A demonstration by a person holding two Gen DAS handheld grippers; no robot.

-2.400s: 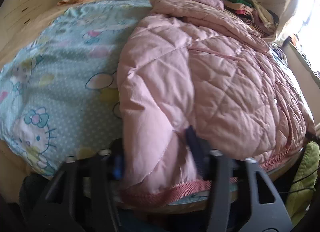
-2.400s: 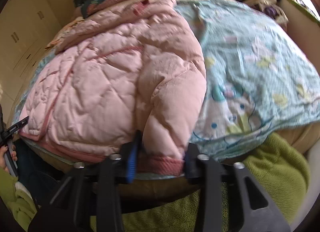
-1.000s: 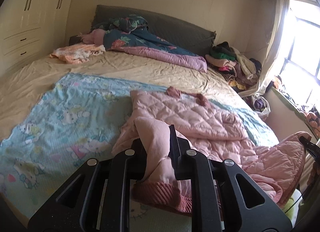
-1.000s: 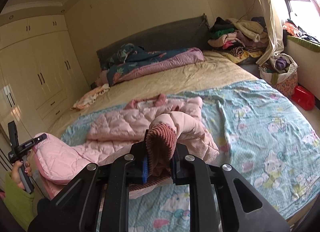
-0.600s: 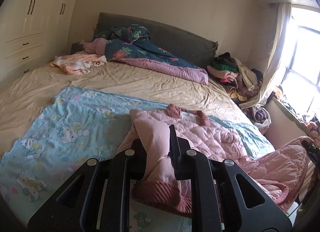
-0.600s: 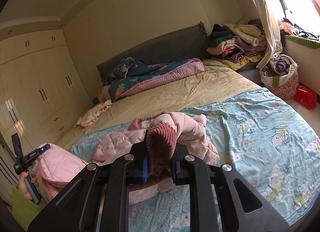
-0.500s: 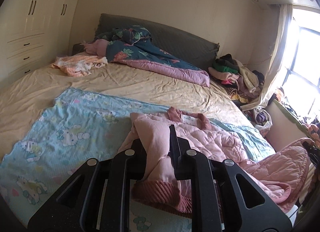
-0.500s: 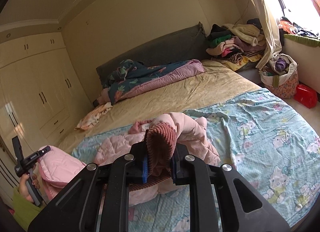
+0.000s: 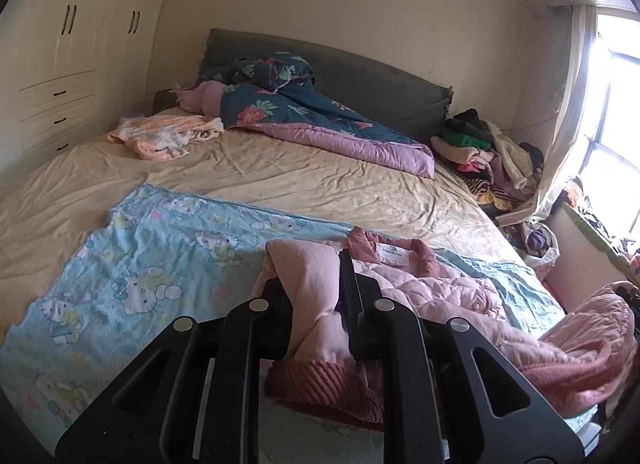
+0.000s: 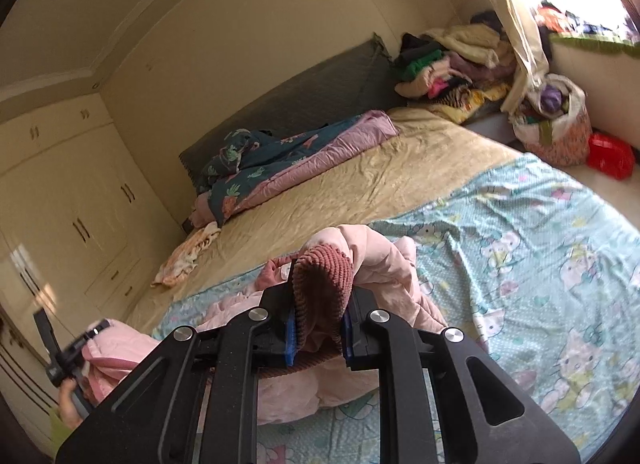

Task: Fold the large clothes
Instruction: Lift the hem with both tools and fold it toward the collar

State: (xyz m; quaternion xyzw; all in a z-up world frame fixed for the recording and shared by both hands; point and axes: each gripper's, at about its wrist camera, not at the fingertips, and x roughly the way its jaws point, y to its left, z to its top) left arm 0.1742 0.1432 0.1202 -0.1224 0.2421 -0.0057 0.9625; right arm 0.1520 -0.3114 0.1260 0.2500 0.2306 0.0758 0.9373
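Observation:
A pink quilted jacket (image 9: 448,296) lies on a blue cartoon-print sheet (image 9: 160,264), its collar and label toward the headboard. My left gripper (image 9: 316,296) is shut on a fold of the jacket beside its ribbed hem (image 9: 320,388), held above the sheet. In the right wrist view my right gripper (image 10: 320,324) is shut on a dark pink ribbed cuff (image 10: 322,280), with pink jacket (image 10: 384,268) fabric draped behind it. At the far left of that view a hand holds the left gripper (image 10: 68,356) with more pink fabric.
A beige bed (image 9: 320,184) carries a dark floral duvet (image 9: 300,112) by the grey headboard, a peach cloth (image 9: 160,136) and a clothes pile (image 9: 480,152). Wardrobes (image 9: 60,64) stand at the left. A full bag (image 10: 552,132) and a red box (image 10: 610,160) sit on the floor.
Both grippers have risen and moved toward the headboard, carrying the jacket's lower end with them. The right wrist view has rolled, so the room now looks tilted.

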